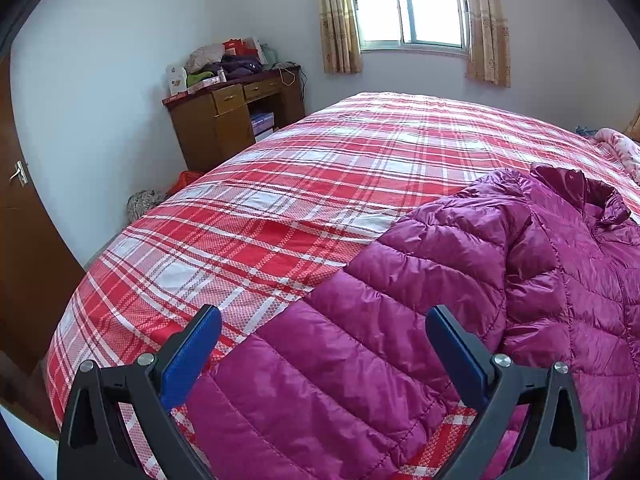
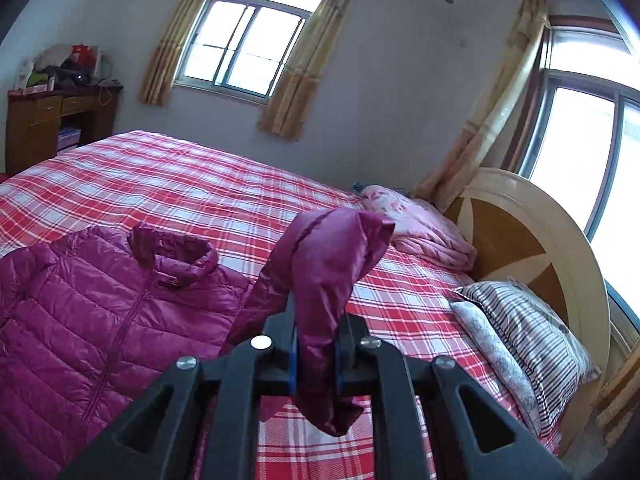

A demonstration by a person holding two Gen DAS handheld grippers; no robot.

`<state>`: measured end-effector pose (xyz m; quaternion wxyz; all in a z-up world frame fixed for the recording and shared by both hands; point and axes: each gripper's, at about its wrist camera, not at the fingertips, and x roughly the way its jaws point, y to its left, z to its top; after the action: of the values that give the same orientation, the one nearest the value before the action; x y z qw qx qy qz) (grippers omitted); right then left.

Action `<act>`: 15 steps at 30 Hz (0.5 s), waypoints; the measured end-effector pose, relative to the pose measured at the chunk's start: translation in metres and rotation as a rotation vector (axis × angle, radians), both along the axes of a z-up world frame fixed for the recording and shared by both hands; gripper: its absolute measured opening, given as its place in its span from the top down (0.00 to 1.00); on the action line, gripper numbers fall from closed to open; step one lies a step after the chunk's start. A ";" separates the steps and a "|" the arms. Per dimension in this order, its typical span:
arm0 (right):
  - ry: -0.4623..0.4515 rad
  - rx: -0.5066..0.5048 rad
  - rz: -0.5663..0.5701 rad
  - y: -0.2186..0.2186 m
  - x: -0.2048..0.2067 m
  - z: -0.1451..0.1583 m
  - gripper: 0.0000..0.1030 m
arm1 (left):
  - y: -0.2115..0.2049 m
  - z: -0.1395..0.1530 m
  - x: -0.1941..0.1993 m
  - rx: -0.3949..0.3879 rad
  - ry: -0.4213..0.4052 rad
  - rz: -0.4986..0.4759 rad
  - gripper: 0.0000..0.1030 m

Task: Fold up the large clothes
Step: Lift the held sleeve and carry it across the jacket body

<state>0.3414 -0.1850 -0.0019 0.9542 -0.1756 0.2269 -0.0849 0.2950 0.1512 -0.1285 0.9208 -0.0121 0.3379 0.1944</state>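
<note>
The right gripper has its jaws clamped on the jacket sleeve; the left gripper gapes empty above the other sleeve; slick fabric may slip free mid-fold.

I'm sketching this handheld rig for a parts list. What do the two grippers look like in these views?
Both look like the same build. The left gripper has black plastic arms with triangular cut-outs, round silver pivot bolts, and flat blue pads on the inner faces of its fingers. The right gripper shows the same black linkage, silver bolts and blue pad edges. No cables, markings, hands or sleeves show.
</note>
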 end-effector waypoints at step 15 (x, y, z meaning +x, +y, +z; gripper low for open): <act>0.095 -0.119 0.236 0.125 0.026 -0.058 0.86 | 0.009 -0.008 -0.001 0.002 0.023 0.002 0.01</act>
<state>0.3679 -0.0599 -0.0597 0.9337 -0.2610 0.2440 0.0228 0.2938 0.1605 -0.1369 0.9168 -0.0091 0.3480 0.1957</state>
